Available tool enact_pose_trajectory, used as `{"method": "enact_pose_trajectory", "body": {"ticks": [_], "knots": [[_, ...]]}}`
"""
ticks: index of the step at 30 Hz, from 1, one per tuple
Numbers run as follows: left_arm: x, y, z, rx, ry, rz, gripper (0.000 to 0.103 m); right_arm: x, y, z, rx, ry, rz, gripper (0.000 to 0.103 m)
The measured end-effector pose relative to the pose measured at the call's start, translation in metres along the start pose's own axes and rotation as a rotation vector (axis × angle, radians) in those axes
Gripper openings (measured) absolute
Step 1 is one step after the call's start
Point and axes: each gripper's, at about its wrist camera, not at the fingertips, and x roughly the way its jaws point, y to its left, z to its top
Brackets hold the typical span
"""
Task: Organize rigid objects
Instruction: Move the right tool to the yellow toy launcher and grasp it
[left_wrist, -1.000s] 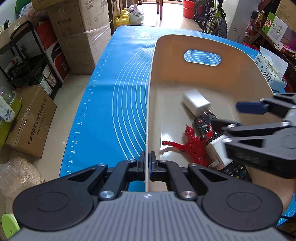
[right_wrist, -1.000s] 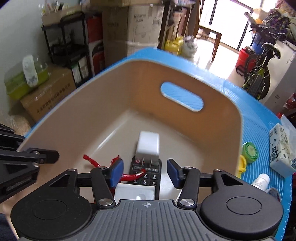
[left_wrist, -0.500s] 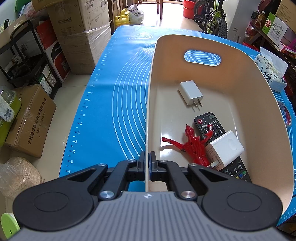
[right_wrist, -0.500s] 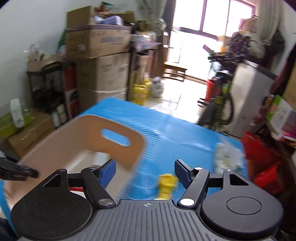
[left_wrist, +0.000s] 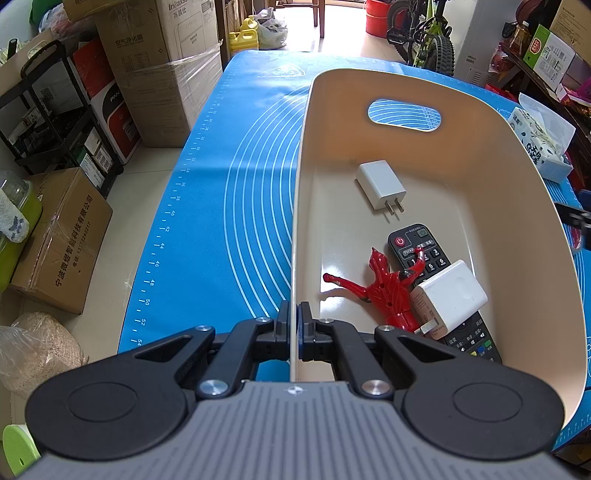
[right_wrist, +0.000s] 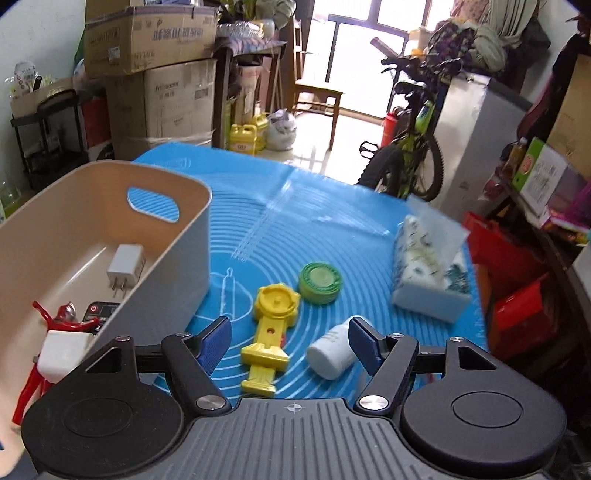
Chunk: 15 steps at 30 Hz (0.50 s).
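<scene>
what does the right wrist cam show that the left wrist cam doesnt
Only the right wrist view shows the open right gripper over the blue mat, with a yellow toy, a green lid and a white bottle lying there. Only the left wrist view shows the left gripper shut on the bin's wall. Both show the beige bin, the white charger, the red figure, the remote, the white plug and the tissue pack.

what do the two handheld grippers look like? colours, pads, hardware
Both match: a ribbed grey housing with a small crosshair mark, two round black discs either side, black angular linkage arms with silver screw heads. The right gripper has blue ridged pads on its black fingers. The left gripper shows only a sliver of blue at its pads. No cables or sleeves visible.
</scene>
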Motion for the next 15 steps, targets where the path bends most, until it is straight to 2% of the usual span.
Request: {"method": "enact_pose_trajectory", "body": {"ticks": [6,15], "knots": [[0.000,0.001,0.001,0.001,0.000,0.001,0.004,0.039,0.013,0.004,-0.037,0.062,0.014,0.075],[0.000,0.001,0.001,0.006,-0.006,0.003,0.004,0.093,0.021,0.012,-0.020,0.169,-0.003,0.067]]}}
